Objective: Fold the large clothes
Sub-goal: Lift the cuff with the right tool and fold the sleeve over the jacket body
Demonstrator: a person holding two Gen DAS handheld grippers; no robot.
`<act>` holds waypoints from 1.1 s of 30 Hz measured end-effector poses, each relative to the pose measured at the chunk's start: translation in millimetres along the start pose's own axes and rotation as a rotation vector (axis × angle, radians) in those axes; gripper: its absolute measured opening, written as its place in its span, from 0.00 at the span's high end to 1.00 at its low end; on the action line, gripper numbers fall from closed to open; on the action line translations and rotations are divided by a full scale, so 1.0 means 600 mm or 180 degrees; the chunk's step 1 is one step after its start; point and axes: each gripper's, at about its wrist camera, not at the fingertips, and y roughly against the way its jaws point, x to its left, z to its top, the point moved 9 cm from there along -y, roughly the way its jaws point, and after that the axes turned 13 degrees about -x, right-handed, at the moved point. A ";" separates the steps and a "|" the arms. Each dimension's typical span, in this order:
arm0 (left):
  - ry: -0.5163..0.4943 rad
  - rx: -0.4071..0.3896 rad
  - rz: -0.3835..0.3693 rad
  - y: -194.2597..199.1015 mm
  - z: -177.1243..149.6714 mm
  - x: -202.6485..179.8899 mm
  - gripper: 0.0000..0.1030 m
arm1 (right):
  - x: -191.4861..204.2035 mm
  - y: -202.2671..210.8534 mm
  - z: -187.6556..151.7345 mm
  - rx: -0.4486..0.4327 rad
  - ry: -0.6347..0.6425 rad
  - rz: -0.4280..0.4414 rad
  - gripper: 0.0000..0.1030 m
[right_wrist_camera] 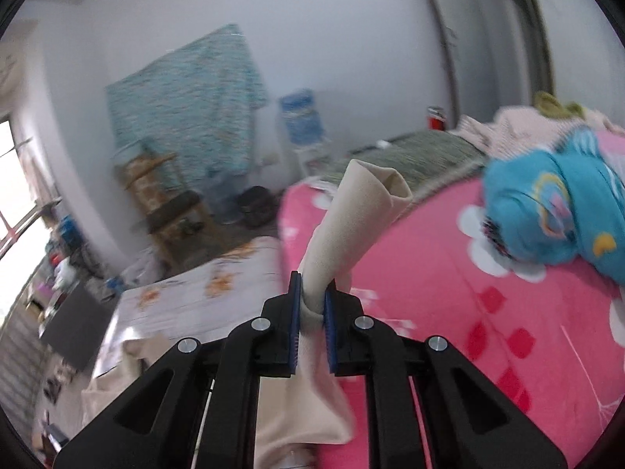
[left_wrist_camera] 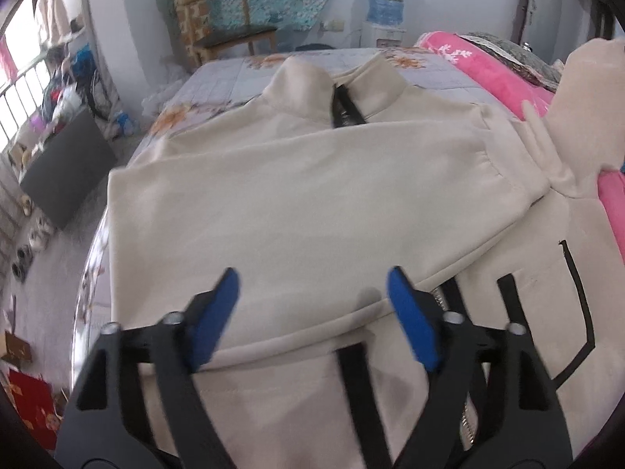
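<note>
Here, my right gripper (right_wrist_camera: pixel 312 301) has its blue pads clamped on a bunched fold of the cream fleece zip-up jacket (left_wrist_camera: pixel 297 195), the cloth rising past the tips into a cone above the pink flowered quilt (right_wrist_camera: pixel 449 293). My left gripper (left_wrist_camera: pixel 312 301) stands with its jaws apart and nothing between them, poised over the sleeve folded across the jacket's front. The jacket lies collar-away on the floral bedsheet (left_wrist_camera: pixel 234 74), one edge against the quilt. Risks, as I judge them: the narrow pinch may slip free under the garment's weight, and lifting it could drag the folded sleeve askew, since the left gripper pins nothing. No brand, label or legible writing is visible in either view.
</note>
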 end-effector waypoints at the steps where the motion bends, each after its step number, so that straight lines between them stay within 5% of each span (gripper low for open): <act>1: 0.0048 0.0051 0.0005 -0.004 -0.005 0.010 0.45 | 0.021 0.005 0.001 -0.0010 0.0019 0.0060 0.89; 5: 0.0106 0.0169 0.0048 -0.020 -0.018 0.034 0.64 | 0.125 0.022 0.000 -0.0024 0.0151 0.0337 0.89; 9: 0.0436 0.0260 -0.0216 -0.007 -0.013 0.045 0.83 | 0.222 0.032 -0.017 0.0011 0.0208 0.0598 0.89; 18: 0.0695 0.0073 -0.0544 0.094 -0.009 0.100 0.85 | 0.413 0.038 -0.106 0.0211 0.0261 0.1151 0.89; 24: 0.0852 0.0058 -0.0731 0.142 -0.028 0.144 0.85 | 0.552 0.057 -0.239 0.0523 0.0514 0.1570 0.89; 27: 0.0911 0.0060 -0.0816 0.151 -0.035 0.156 0.85 | 0.625 0.069 -0.367 0.1113 0.0810 0.1944 0.80; 30: 0.0921 0.0049 -0.0871 0.152 -0.034 0.157 0.85 | 0.650 0.084 -0.448 0.1535 0.1048 0.2136 0.54; 33: 0.0948 0.0045 -0.0897 0.142 -0.030 0.156 0.85 | 0.631 0.084 -0.454 0.1491 0.1195 0.2091 0.44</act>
